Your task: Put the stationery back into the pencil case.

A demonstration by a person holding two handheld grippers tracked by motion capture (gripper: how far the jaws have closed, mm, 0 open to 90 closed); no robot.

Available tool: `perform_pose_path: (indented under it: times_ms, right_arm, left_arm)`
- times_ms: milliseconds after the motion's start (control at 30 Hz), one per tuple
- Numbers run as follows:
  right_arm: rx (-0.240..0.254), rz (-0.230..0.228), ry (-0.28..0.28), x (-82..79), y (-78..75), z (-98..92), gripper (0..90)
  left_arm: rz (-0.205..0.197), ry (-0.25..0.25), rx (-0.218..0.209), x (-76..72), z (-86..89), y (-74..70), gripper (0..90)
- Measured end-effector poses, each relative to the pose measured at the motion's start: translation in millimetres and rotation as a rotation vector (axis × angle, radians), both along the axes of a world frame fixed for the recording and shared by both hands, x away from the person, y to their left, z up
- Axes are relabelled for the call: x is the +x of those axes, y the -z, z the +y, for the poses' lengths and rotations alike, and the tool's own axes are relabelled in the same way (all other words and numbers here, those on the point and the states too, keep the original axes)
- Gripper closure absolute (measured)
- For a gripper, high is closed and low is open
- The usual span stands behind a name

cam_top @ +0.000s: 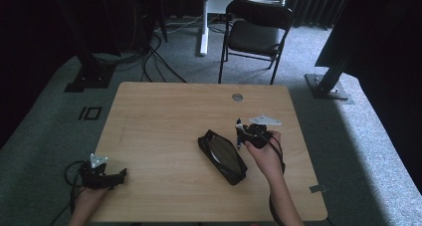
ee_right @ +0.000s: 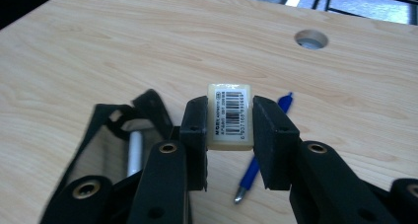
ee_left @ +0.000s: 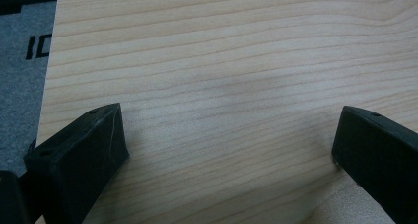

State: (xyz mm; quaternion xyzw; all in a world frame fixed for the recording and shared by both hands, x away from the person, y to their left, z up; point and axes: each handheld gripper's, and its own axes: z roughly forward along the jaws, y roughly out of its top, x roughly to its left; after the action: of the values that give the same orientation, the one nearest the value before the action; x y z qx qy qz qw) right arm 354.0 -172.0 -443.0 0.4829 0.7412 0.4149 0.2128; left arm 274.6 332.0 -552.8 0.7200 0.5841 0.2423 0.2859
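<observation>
The left gripper (cam_top: 119,176) rests near the front left corner of the counter (cam_top: 164,116). In the left gripper view its jaws stand wide apart, with bare wood grain between them.

A black pencil case (cam_top: 222,156) lies flat near the middle of the counter, its long axis running diagonally. In the right gripper view the case (ee_right: 118,130) sits at the lower left with its mouth open; a white cylindrical item (ee_right: 133,152) lies inside it. Any further contents cannot be told.

The right gripper (cam_top: 240,135) is held just beside the far end of the case. In the right gripper view its jaws are clamped on a pale eraser (ee_right: 229,116), one pad on each side. The eraser carries a barcode label and is raised above the counter surface.

A blue pen (ee_right: 256,160) lies on the counter below the eraser, outside the case, its tip toward the camera.

A round cable hole (ee_right: 311,38) is set in the counter near its far edge.
</observation>
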Motion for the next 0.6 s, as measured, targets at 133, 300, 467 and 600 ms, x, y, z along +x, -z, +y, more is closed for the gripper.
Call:
perform_pose_path:
  times_ms: [133,300,467,600]
  right_arm:
    - [0.009,0.000,-0.028,-3.4,-2.4,5.1,68.6]
    - [0.007,0.000,-0.054,-7.4,-4.8,11.0,68.6]
    - [0.004,-0.005,-0.082,-12.2,-7.2,17.4,68.6]
    - [0.008,-0.003,-0.108,-14.8,-6.7,22.5,68.5]
  left_arm:
    - [0.000,0.000,0.000,0.0,0.0,0.0,0.4]
    - [0.000,0.000,0.000,0.0,0.0,0.0,0.4]
    - [0.000,0.001,0.000,0.0,0.1,0.0,0.4]
    - [0.000,0.000,0.000,0.0,0.0,0.0,0.4]
